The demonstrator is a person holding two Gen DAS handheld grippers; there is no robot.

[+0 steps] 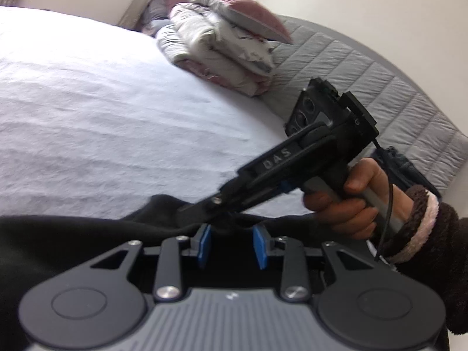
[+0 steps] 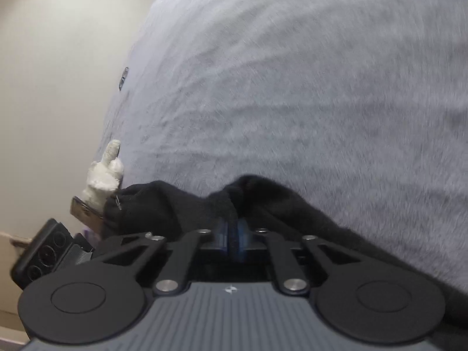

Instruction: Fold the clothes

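A black garment [image 1: 73,234] lies on the white bedspread [image 1: 102,117] at the near edge. My left gripper [image 1: 233,244] is open, its blue pads [image 1: 205,242] apart just over the garment's edge. My right gripper [image 1: 204,209] reaches in from the right, its tips on the black cloth right in front of the left jaws. In the right wrist view the right gripper [image 2: 233,241] is shut on a fold of the black garment [image 2: 181,204], which bunches up around its blue pads [image 2: 242,239]. The left gripper's body [image 2: 49,254] shows at the lower left.
A stack of folded bedding and a pink pillow [image 1: 228,46] sits at the bed's far end against a grey quilted headboard [image 1: 365,82]. A dark cloth [image 1: 406,169] lies by the headboard. A white knitted thing [image 2: 103,172] stands beside the bed's left edge by the wall.
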